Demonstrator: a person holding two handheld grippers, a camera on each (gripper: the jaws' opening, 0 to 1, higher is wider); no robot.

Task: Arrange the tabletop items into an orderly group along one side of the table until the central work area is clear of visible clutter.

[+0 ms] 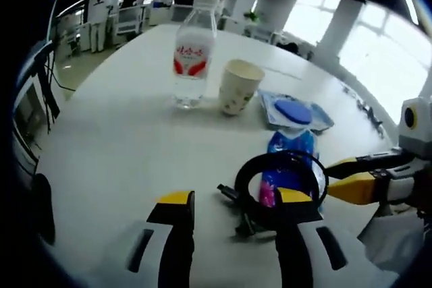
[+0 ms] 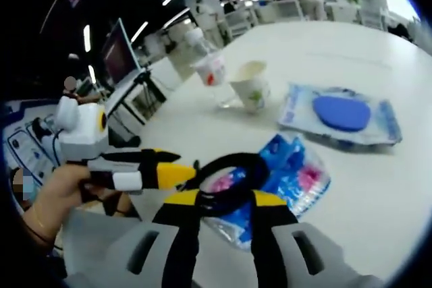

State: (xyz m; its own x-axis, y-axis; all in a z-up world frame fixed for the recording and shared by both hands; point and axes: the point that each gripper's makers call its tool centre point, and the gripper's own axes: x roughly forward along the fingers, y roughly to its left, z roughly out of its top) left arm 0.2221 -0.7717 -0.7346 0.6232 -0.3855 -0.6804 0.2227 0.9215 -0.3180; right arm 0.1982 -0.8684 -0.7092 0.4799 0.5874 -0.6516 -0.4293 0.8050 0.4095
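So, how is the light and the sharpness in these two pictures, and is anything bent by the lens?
Left gripper view: the windows at upper right are blown out white, and the table reflects pale light; the water bottle is fairly sharp. Right gripper view: the ceiling light strips curve with the fisheye, the far background is soft, and the blue packet looks slightly blurred.

- At six o'clock in the left gripper view we see our left gripper: pale grey bodies, black jaws, yellow tips.
- Our right gripper matches, slotted grey housings included.
- At eight o'clock, our hand wears a thin wristband.
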